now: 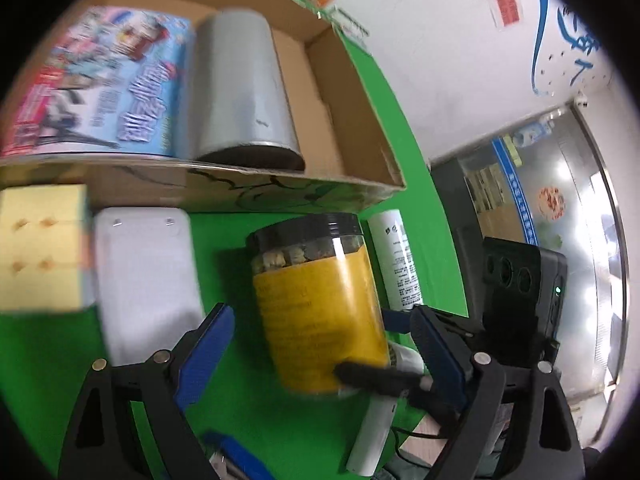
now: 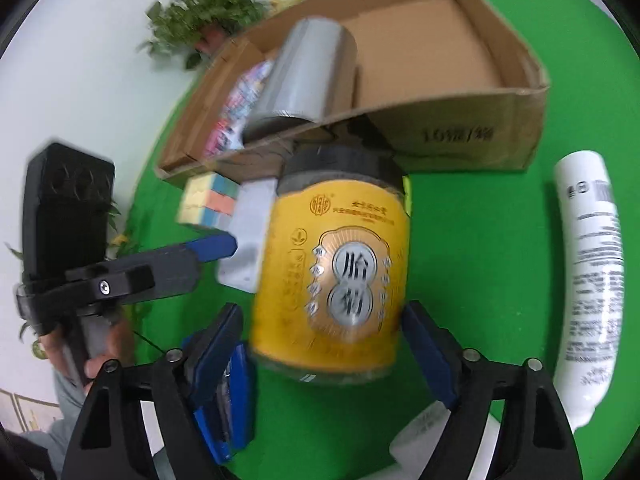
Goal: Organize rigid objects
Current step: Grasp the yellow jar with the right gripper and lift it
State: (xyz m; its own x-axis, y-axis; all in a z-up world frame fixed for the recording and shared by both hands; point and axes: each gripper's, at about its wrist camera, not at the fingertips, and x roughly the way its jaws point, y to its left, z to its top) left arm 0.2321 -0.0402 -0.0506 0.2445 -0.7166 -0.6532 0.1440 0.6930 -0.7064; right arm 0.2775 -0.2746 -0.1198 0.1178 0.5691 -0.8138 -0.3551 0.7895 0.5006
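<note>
Cardboard box [image 2: 472, 136] holds a silver cylinder [image 2: 312, 76] lying beside a colourful packet [image 2: 244, 100]. Just in front of the box, on the green surface [image 2: 480, 240], a yellow-labelled jar [image 2: 340, 268] lies between the right gripper [image 2: 324, 344]'s spread, unclenched jaws; the left gripper [image 1: 320, 344] is spread too. White wall behind.

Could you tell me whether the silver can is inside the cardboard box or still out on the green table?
Inside: the silver can lies on its side within the cardboard box.
</note>
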